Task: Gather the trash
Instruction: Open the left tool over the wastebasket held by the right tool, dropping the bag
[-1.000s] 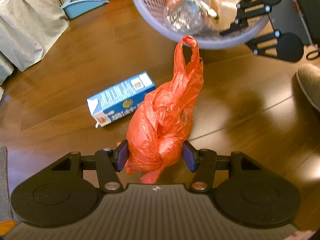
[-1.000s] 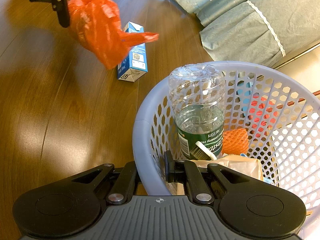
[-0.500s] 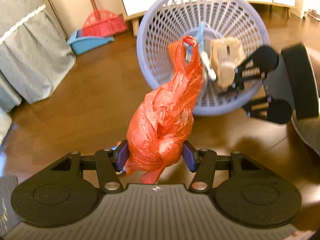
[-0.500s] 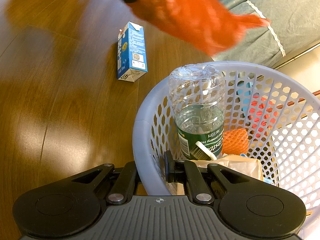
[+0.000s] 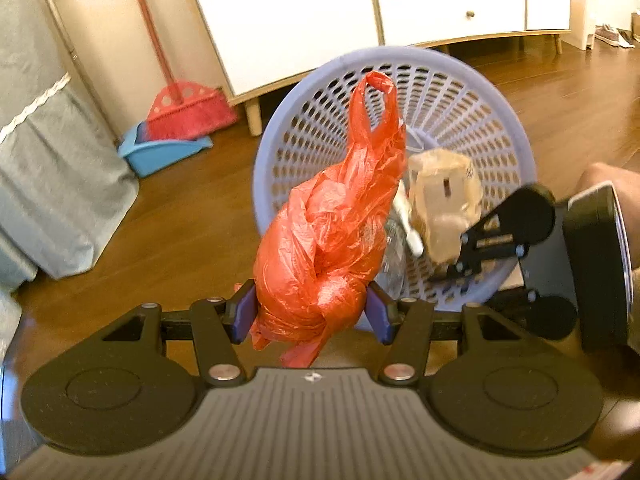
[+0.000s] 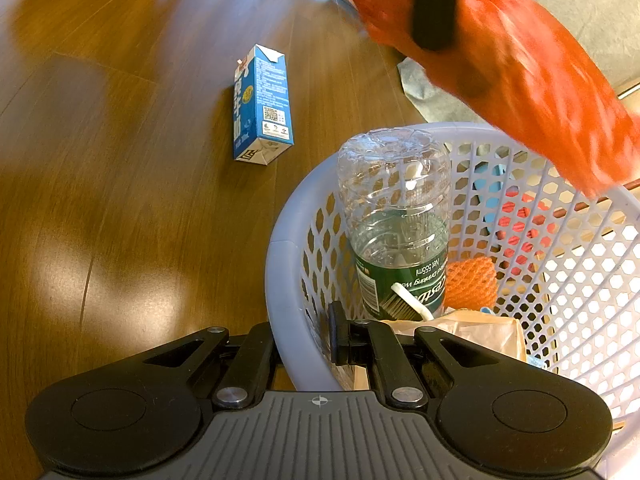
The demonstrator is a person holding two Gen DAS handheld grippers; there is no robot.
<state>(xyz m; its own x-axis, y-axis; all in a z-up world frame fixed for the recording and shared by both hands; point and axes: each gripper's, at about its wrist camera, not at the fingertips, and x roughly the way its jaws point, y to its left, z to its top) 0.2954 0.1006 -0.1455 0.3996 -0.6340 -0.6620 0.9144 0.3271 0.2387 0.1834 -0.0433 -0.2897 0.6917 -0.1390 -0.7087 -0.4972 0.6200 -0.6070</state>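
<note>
Both grippers are showing black linkage arms with silver screws over ribbed grey bases; the left gripper is wearing blue pads, the right gripper black ones.

Your orange plastic bag is crumpled and knotted, handle loops up, off the floor in front of the tilted lavender mesh basket. The basket holds an inverted clear bottle with a green label, an orange net, and brown paper. A blue carton lies flat on the wood floor, apart from the basket.
</note>
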